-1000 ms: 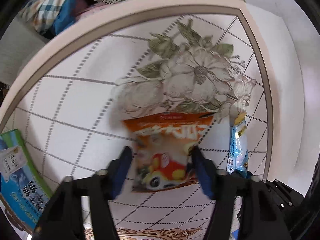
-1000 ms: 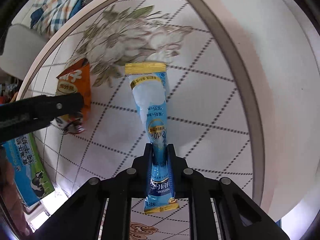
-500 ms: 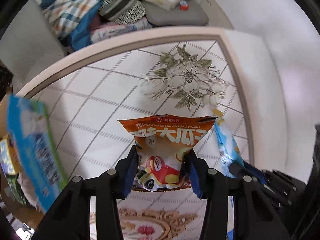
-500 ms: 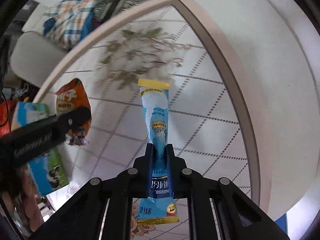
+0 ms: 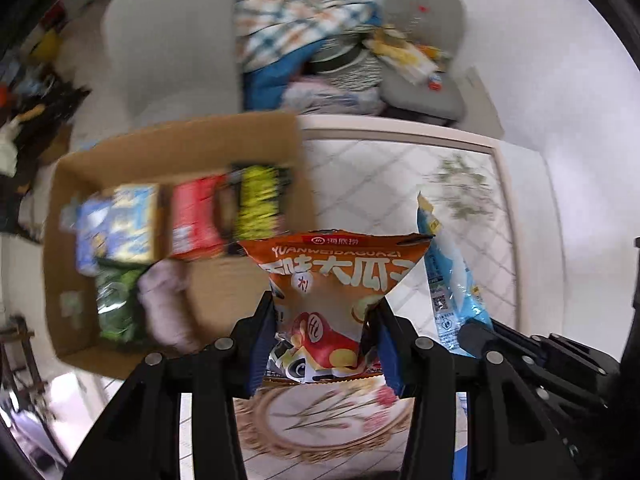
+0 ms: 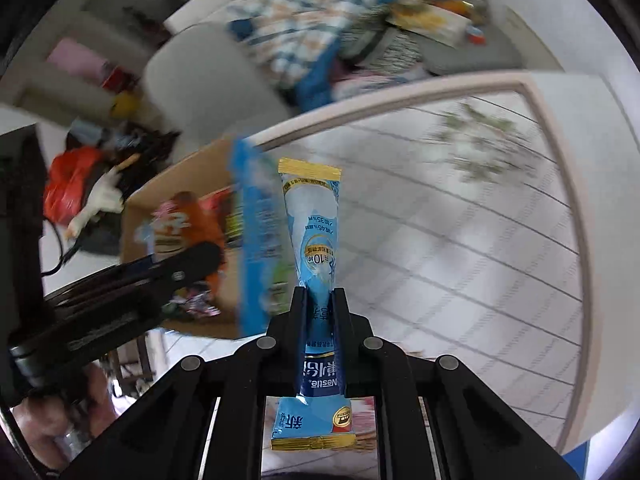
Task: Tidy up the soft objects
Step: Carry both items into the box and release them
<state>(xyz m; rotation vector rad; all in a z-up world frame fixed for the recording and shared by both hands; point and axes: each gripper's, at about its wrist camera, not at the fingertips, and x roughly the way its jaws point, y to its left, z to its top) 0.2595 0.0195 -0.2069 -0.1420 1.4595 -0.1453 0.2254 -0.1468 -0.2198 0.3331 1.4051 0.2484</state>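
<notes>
Two packets ride in two grippers, both clear of the table. The left gripper (image 5: 326, 340) has its jaws clamped on the lower half of an orange melon-seed snack bag (image 5: 332, 300), which stands upright between the blue pads. The right gripper (image 6: 320, 312) has its jaws pinched tight on a slim blue Nestle sachet (image 6: 316, 248), the sachet's gold-edged top pointing toward 12 o'clock and its tail hanging out behind the fingers.

From the left wrist view, an open cardboard box (image 5: 200, 140) sits at about 10 o'clock of the snack bag, already holding a blue packet (image 5: 116, 228), a red packet (image 5: 196, 220), a yellow-and-black packet (image 5: 258, 204) and a green one (image 5: 118, 304), all blurred. The tiled table (image 6: 460, 248) with its floral print spreads away toward 2 o'clock.

Judged from this, the carrying step is under way, with neither packet yet over the box. The next move likely calls for bringing each packet above the bare cardboard near the box's right side, then parting the jaws one gripper at a time so the two tools do not collide.
</notes>
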